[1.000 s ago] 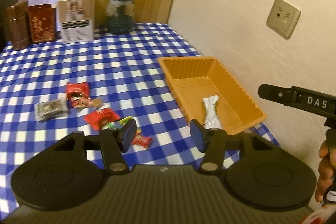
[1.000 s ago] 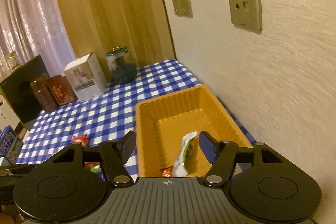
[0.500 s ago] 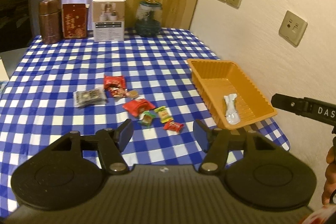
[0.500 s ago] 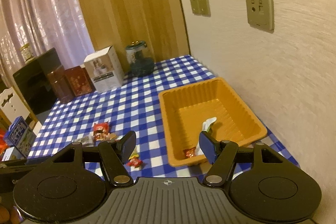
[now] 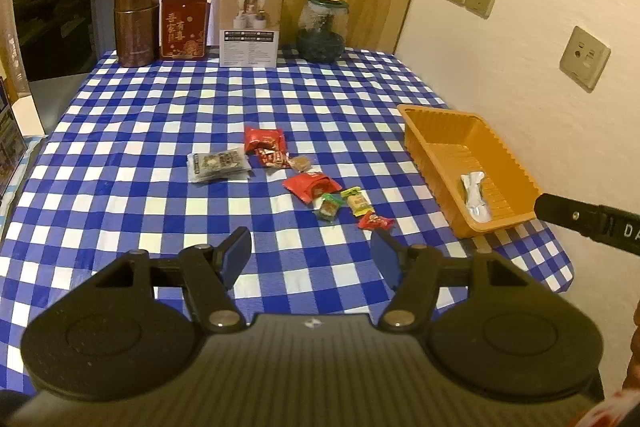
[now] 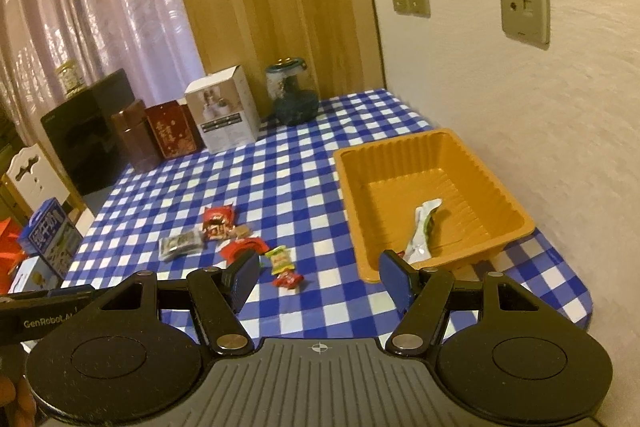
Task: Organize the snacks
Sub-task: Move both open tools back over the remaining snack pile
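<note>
An orange tray (image 5: 516, 167) (image 6: 504, 187) sits at the table's right edge by the wall, with a white and green snack packet (image 5: 474, 195) (image 6: 420, 235) inside. Several loose snacks lie mid-table: a grey packet (image 5: 218, 166) (image 6: 180, 245), red packets (image 5: 265, 141) (image 5: 310, 186) (image 6: 218, 221), green and yellow candies (image 5: 358, 203) (image 6: 280, 258) and a small red candy (image 5: 374, 222) (image 6: 288, 281). My left gripper (image 5: 311, 257) is open and empty, held above the near table. My right gripper (image 6: 318, 277) is open and empty, near the tray's front corner.
The blue checked tablecloth (image 5: 160, 115) covers the table. At the back stand a brown canister (image 5: 135, 23), a red box (image 5: 185, 26), a white box (image 5: 251, 25) and a glass jar (image 5: 322, 29). The wall with sockets (image 5: 584, 59) runs along the right.
Both grippers have pulled back and up from the tray, so more of the table shows. Both stay open and empty. The snacks have not moved.
</note>
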